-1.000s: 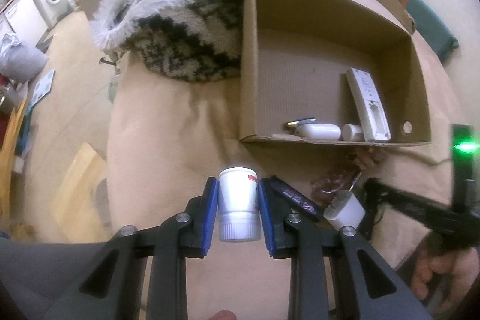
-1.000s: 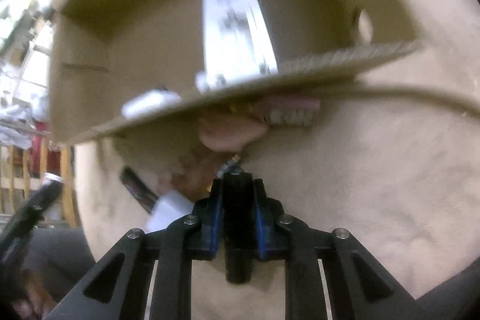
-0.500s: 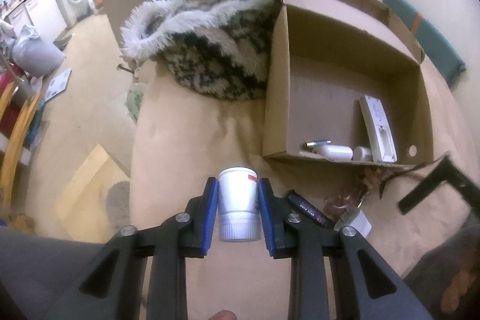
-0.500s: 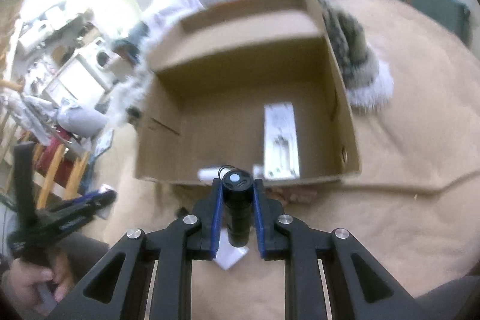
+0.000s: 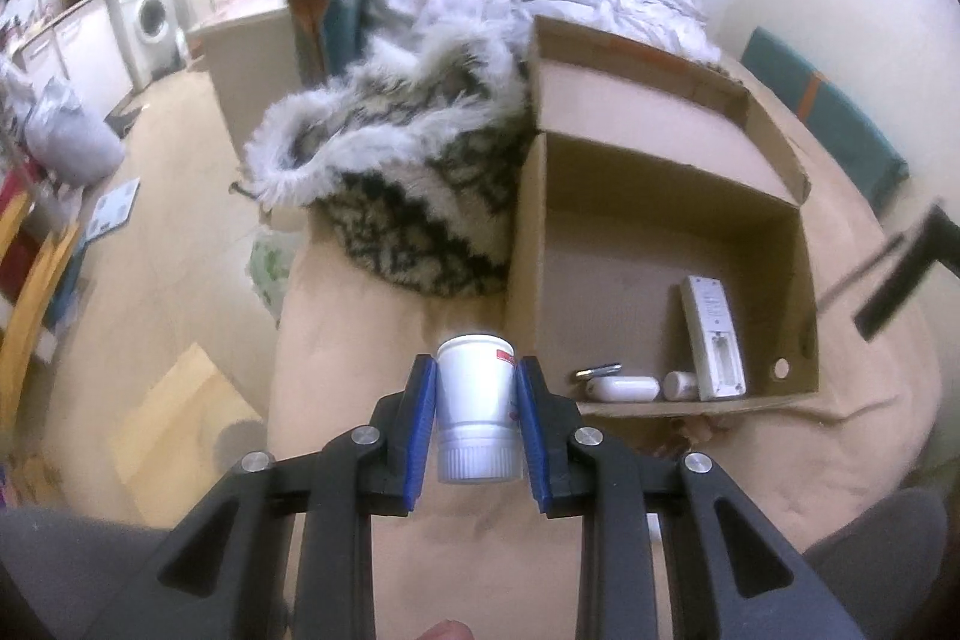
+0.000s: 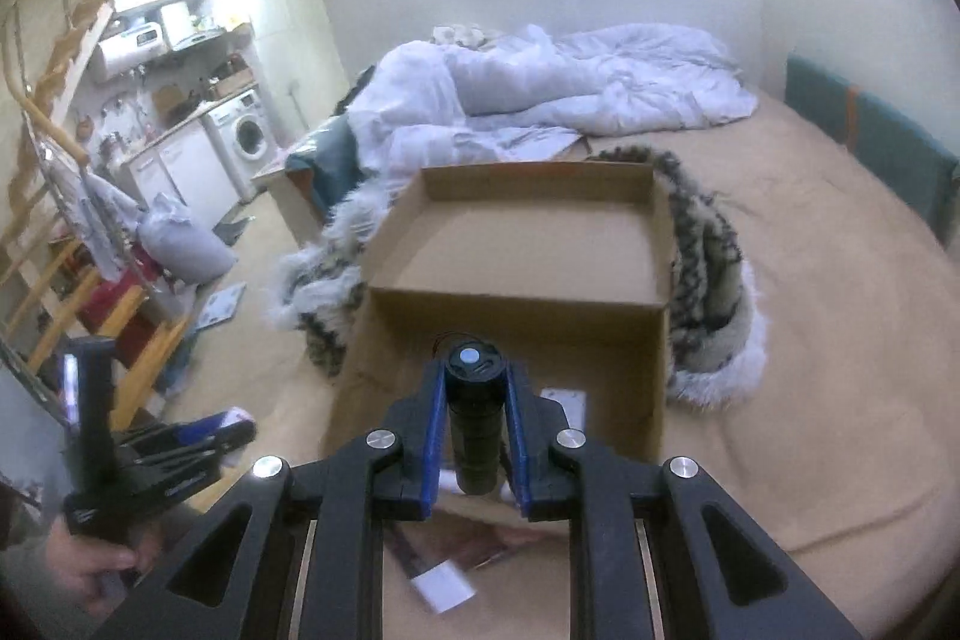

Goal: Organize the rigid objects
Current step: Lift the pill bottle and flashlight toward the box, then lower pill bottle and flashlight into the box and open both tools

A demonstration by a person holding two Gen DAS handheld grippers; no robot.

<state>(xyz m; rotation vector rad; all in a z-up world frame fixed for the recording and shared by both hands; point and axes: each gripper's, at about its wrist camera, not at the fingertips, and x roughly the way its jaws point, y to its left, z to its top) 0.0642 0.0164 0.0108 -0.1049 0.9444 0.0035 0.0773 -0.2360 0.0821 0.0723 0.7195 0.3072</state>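
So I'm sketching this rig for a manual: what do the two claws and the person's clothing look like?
Both look alike. The left claw and the right claw have black plastic arms with triangular cut-outs, silver round bolts at the joints, and flat blue pads lining the inner faces. In the right view the left one shows a black upright handle with a lit strip. Grey cloth shows low in the left view; no cables are visible.

The left claw (image 5: 475, 421) pointed steeply downward, its blue-padded fingers (image 5: 422, 430) clamped on either side of a white bottle (image 5: 477, 415) held cap toward the camera. The right claw (image 6: 475, 421) pointed downward at a shallower angle, its blue pads (image 6: 433, 436) pressed against a black cylindrical flashlight (image 6: 474, 418) gripped lengthwise between them. In the right wrist view a hand (image 6: 90, 568) at the lower left gripped the handle of the left claw.
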